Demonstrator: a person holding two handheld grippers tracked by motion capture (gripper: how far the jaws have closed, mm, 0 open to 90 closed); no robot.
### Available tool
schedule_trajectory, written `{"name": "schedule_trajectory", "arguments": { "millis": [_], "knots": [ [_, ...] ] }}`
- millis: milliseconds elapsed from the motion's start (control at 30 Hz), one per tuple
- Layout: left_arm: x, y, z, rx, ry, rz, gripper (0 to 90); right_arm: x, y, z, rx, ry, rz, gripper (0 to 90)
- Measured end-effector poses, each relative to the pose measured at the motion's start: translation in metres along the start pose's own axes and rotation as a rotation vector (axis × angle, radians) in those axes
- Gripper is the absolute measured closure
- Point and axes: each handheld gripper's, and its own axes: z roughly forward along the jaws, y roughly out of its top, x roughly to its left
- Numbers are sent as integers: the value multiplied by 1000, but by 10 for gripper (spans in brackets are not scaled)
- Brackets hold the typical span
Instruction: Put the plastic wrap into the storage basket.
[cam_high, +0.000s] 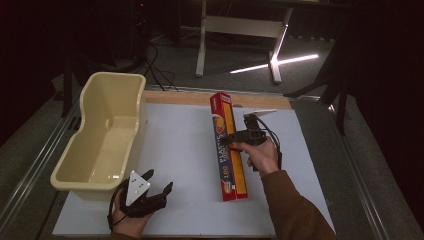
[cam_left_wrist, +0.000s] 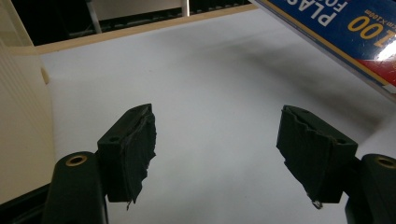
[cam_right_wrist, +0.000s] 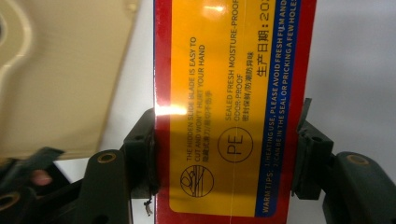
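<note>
My right gripper (cam_high: 234, 140) has its jaws pinching the wrap box (cam_high: 229, 148) across its narrow width, pads flat on both long edges, as the right gripper view shows (cam_right_wrist: 224, 154). The box is over the mat (cam_high: 185, 150), long axis running 12 to 6, about mid-table, with the tub (cam_high: 107, 130) off at 9 o'clock. It looks to be off the mat, but I can't be sure. My left gripper (cam_high: 157, 182) sits near the mat's 7 o'clock corner, jaws spread wide, nothing between them; the left gripper view has the box (cam_left_wrist: 345, 32) up at 1 o'clock.

Handling guess: long, thin cardboard carton, light, stiff lengthwise, but the walls would dent under a hard squeeze. The glossy print looks slippery. The grip is roughly at mid-length, which seems good for balance; a hold nearer an end would likely let it swing. There's a cutter blade per the label, so keep off the lid edge.
</note>
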Motion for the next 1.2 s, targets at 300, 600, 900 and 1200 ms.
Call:
{"name": "schedule_trajectory", "arguments": {
  "millis": [300,600,900,1200],
  "knots": [
    [-1,0,1,2,-2,3,281,27,11,5,-22,169,30,394],
    [-1,0,1,1,-3,8,281,65,23,10,-35,257,5,395],
    [-3,0,1,-3,-10,13,281,103,39,21,-41,315,-25,394],
    [-4,0,-1,-10,-16,8,281,116,58,39,-34,369,19,394]
  ]
}}
